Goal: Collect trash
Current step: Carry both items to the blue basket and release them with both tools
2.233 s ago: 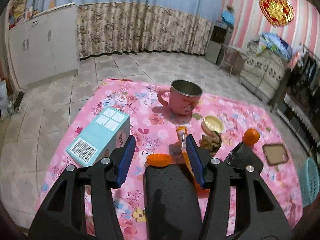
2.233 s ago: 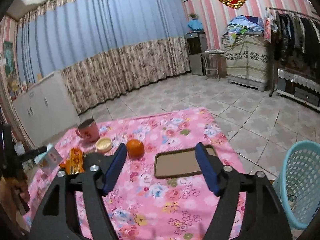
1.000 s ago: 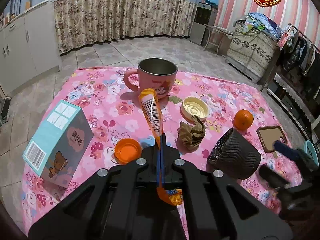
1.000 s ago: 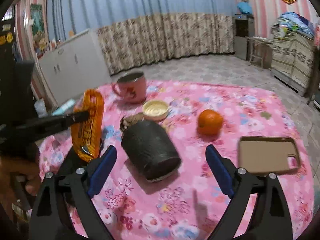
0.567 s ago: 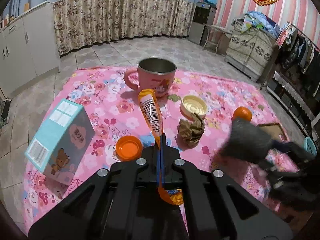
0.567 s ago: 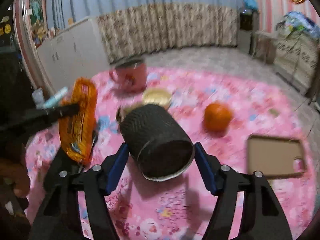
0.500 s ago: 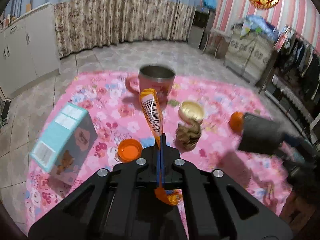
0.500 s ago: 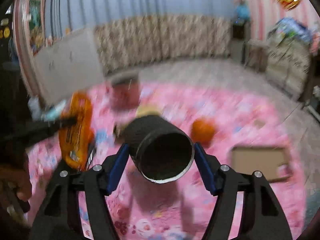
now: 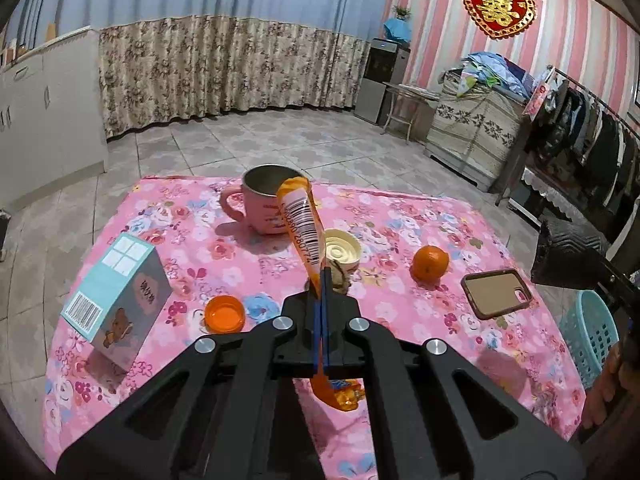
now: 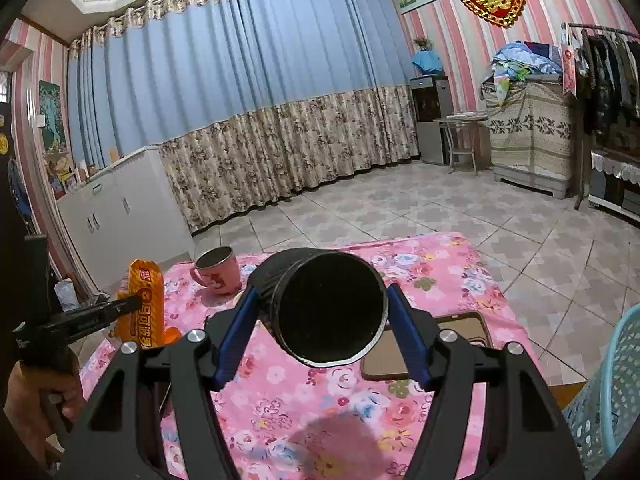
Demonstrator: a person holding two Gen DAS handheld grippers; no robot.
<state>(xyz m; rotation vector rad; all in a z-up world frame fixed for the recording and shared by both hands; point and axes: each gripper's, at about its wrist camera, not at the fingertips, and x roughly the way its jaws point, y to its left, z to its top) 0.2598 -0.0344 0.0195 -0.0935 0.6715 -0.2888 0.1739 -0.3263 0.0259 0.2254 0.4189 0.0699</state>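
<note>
Room: tiled floor, blue curtains with a floral lower band, pink striped walls, white cabinets at the left.
Surface: low table under a pink flowered cloth.
Carton: pale blue box standing at the left edge of the cloth.
Orange cap: small lid lying flat just right of the box.
Mug: pink cup upright at the far side, handle to the left.
Left gripper: jaws fully together, pinching the orange snack wrapper near its lower end; the wrapper stands up and forward, long axis along the fingers, clear of the cloth.
Cream lid: round lid behind the wrapper, with a crumpled brown paper wad touching its near side and still on the table.
Fruit: orange resting right of the lid.
Phone case: brown case flat near the right edge.
Right gripper: jaws part open, pads pressed on either side of the black ribbed cup; cup held on its side in the air, mouth toward the camera.
Basket: pale blue mesh bin on the floor just off the right edge of the table.
Key relation: the bin lies to the right of both tools; the right hand with the cup is nearer, seemingly close above and beside its rim, while the left must cross the table's width.
Likely step: carrying both pieces to the bin.
</note>
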